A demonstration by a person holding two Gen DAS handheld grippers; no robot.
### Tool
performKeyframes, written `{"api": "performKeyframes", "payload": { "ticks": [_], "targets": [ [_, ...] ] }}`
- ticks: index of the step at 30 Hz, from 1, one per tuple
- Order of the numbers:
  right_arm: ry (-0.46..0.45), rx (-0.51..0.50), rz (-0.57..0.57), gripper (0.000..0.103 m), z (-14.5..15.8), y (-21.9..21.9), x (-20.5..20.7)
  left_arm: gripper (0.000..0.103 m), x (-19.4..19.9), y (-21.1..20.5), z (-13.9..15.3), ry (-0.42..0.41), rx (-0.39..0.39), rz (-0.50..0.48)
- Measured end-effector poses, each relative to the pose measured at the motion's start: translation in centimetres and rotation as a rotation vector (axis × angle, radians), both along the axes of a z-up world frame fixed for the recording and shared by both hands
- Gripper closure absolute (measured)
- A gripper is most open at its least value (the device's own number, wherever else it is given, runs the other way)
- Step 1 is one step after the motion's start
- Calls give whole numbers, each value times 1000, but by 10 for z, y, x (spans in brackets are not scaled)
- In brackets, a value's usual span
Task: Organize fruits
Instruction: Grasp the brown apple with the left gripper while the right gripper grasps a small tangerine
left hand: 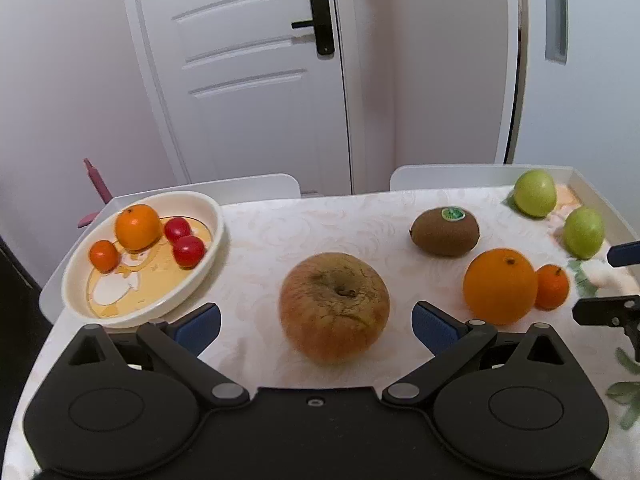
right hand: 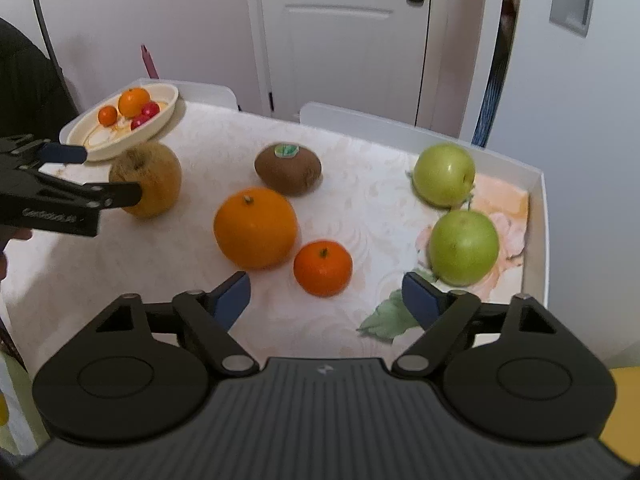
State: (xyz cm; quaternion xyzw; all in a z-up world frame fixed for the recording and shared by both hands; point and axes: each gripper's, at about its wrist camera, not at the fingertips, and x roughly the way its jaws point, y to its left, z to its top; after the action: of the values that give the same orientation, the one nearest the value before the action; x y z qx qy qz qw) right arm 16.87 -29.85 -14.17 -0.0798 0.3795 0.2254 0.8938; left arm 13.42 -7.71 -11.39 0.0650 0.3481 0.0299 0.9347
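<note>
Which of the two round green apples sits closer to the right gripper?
The nearer green apple, just beyond the right gripper and its right finger. The other green apple lies farther back, toward the white tray's far corner.

the bowl (left hand: 216, 216), left of the frame, looks like glossy cream ceramic or plastic, with a shiny amber inside. the brown apple (left hand: 334, 306) at centre is dull and wrinkled. the kiwi (left hand: 444, 231) is matt and fuzzy under a glossy sticker. the oranges (right hand: 255, 227) have a smooth, faintly pebbled sheen. the green apples (right hand: 463, 247) at right are waxy. the tablecloth (left hand: 312, 220) looks soft and matt.
</note>
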Motion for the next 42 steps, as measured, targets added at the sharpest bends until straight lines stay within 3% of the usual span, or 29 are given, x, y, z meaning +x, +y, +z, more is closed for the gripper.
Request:
{"api": "performKeyframes", "payload": {
  "ticks": [8, 14, 16, 19, 32, 36, 42],
  "targets": [
    [22, -20, 33, 21, -20, 4, 11, 5, 22, -13, -22, 7, 52, -18],
    [18, -25, 48, 25, -24, 7, 18, 16, 29, -15, -32, 22, 63, -24],
    [17, -26, 54, 26, -25, 9, 20, 26, 29, -13, -33, 17, 80, -14],
    [18, -25, 56, 30, -26, 10, 23, 26, 30, -8, -31, 18, 52, -16],
    [8, -22, 68, 37, -28, 13, 29, 26, 29, -13, -31, 22, 74, -34],
    [8, -18, 76, 48, -28, 13, 30, 26, 26, -12, -31, 27, 70, -34],
    [-4, -23, 73, 49, -23, 13, 24, 26, 17, -8, -27, 25, 61, -22]
  ]
}}
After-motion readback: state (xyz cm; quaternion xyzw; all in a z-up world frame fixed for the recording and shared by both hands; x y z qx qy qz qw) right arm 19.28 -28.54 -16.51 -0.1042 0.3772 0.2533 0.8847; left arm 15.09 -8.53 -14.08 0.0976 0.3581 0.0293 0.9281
